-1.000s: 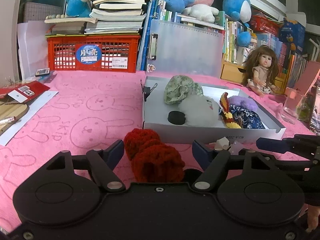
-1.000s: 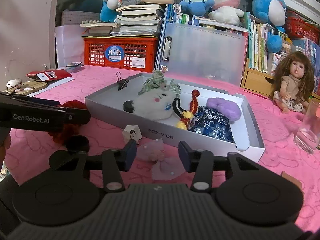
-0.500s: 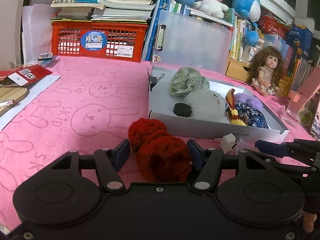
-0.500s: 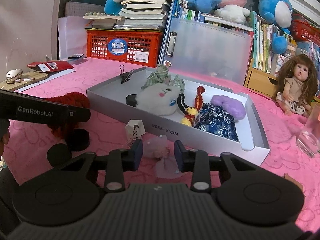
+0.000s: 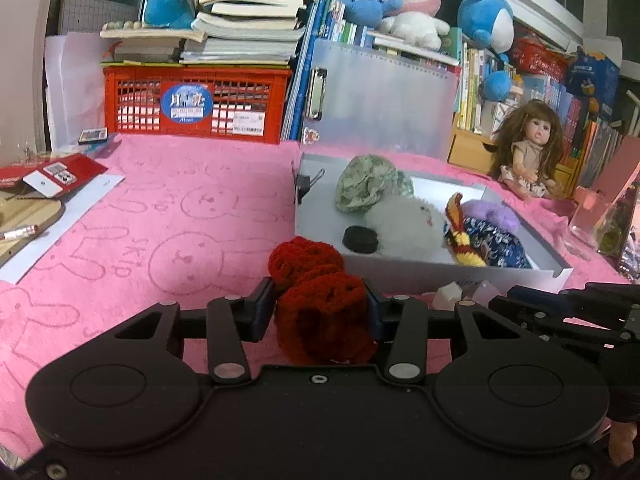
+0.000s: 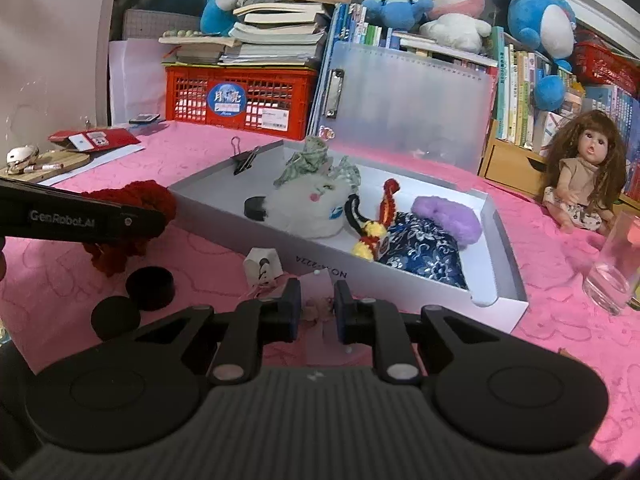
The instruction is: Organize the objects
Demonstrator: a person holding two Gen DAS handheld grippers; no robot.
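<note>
Left gripper [image 5: 320, 306] closed on the red crocheted piece [image 5: 320, 304]; both blue pads press into the yarn, the bulk bunched between the fingers, a second lobe of it sticking out forward toward the near wall of the grey box [image 5: 400, 268]. From the right wrist view the same red yarn shows behind the left gripper's arm, low over the pink bunny-print cloth [image 5: 160, 220], left of the box. Right gripper [image 6: 316, 306] narrowed around a small pale pink item [image 6: 318, 308]; fingers sit tight on either side of it, contact looks likely but the item is mostly hidden between the pads, what it is cannot be told. It lies on the cloth just in front of the box's near wall. Beside it, to the left, a small white cube-shaped thing [image 6: 262, 266], and further left two black round caps [image 6: 150, 288] on the cloth, near each other. Box contents: green patterned cloth bundle [image 6: 312, 164] at the back, white fluffy toy [image 6: 316, 206] with a black disc [image 6: 255, 208] beside it, a red-and-yellow knitted figure [image 6: 376, 228], blue floral pouch [image 6: 424, 252], purple fuzzy item [image 6: 446, 218]. Binder clip [image 6: 244, 162] clamped to the box's left rim. Doll [image 6: 582, 176] seated to the right of the box, drinking glass [image 6: 614, 268] nearer, at the right edge.
</note>
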